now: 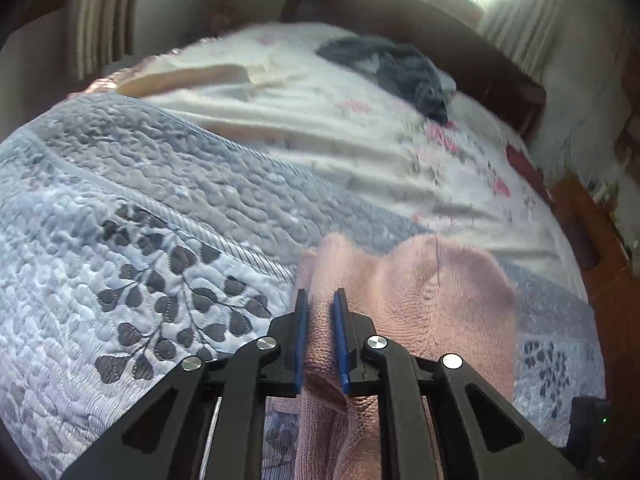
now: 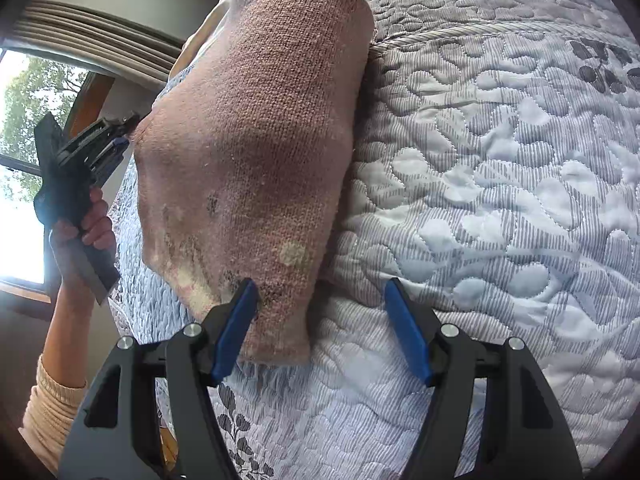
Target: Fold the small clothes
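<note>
Quilted blue-grey bedspread (image 2: 500,160) with a leaf print fills most of what I see, laid over a bed whose far half shows a white floral sheet (image 1: 360,132) and a dark wooden headboard (image 1: 460,52). Curtains and a bright window stand behind it. A heap of dark grey clothing (image 1: 400,68) lies well apart near the headboard, waiting its turn by my guess.

Closer in is the piece I am working: a small pink knitted garment (image 2: 256,140), partly lifted off the quilt. My left gripper (image 1: 320,336) is clamped on one bunched edge of it, the knit squeezed between the blue pads (image 1: 301,340). In the right wrist view that gripper sits at the garment's far corner, held by the person's hand (image 2: 86,232) with a cream sleeve below. My right gripper (image 2: 320,320) stands wide apart and holds nothing; its left pad (image 2: 236,328) touches the garment's lower corner, while the other hovers over bare quilt.

I judge the step to be taking the second corner so the piece can be spread or doubled over. To do it well I should slide right, bring the corner fully between both pads, close on a single flat layer, not a bunch, and keep the edge taut against the left hold. Loose knit stretches, so pull gently.
</note>
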`<control>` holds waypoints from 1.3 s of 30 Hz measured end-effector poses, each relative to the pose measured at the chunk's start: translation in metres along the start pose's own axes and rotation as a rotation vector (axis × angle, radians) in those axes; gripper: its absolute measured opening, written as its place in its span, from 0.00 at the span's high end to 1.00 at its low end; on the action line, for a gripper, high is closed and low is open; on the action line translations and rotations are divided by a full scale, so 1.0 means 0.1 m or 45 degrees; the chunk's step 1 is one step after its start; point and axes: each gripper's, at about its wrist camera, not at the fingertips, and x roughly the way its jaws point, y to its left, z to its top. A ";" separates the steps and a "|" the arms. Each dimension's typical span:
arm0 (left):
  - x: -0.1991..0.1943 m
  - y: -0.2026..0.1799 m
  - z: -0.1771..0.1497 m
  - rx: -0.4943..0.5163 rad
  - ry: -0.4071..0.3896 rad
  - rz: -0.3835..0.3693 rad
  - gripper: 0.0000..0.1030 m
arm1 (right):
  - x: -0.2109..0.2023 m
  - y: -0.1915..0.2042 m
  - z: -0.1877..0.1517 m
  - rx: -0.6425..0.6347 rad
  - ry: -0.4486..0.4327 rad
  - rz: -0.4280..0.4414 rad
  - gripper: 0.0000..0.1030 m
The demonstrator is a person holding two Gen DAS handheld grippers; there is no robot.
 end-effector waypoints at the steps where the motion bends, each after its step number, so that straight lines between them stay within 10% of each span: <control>1: 0.07 0.07 -0.03 -0.004 0.021 0.071 1.00 | 0.00 0.00 0.01 0.001 0.002 -0.001 0.35; 8: 0.34 0.52 -0.26 -0.109 0.227 0.052 0.97 | -0.03 -0.01 0.00 -0.013 0.017 -0.024 0.35; 12: 0.10 0.50 -0.23 -0.098 0.178 -0.087 0.36 | -0.11 0.02 0.06 -0.019 -0.014 -0.005 0.35; 19: 0.24 0.36 -0.13 -0.079 0.303 -0.210 0.30 | -0.19 0.03 0.26 0.015 -0.069 0.052 0.33; 23: 0.01 0.45 -0.12 -0.231 0.178 -0.450 0.30 | -0.18 -0.03 0.28 0.028 -0.059 0.050 0.32; 26: -0.04 0.35 -0.11 -0.162 0.140 -0.447 0.30 | -0.17 -0.05 0.28 0.016 -0.057 0.032 0.31; 29: 0.21 0.16 -0.12 0.005 0.277 -0.352 0.30 | -0.16 -0.11 0.29 0.045 -0.054 0.052 0.31; 39: 0.84 0.09 -0.32 -0.022 0.536 -0.532 0.24 | -0.04 -0.09 0.44 0.042 -0.048 0.124 0.27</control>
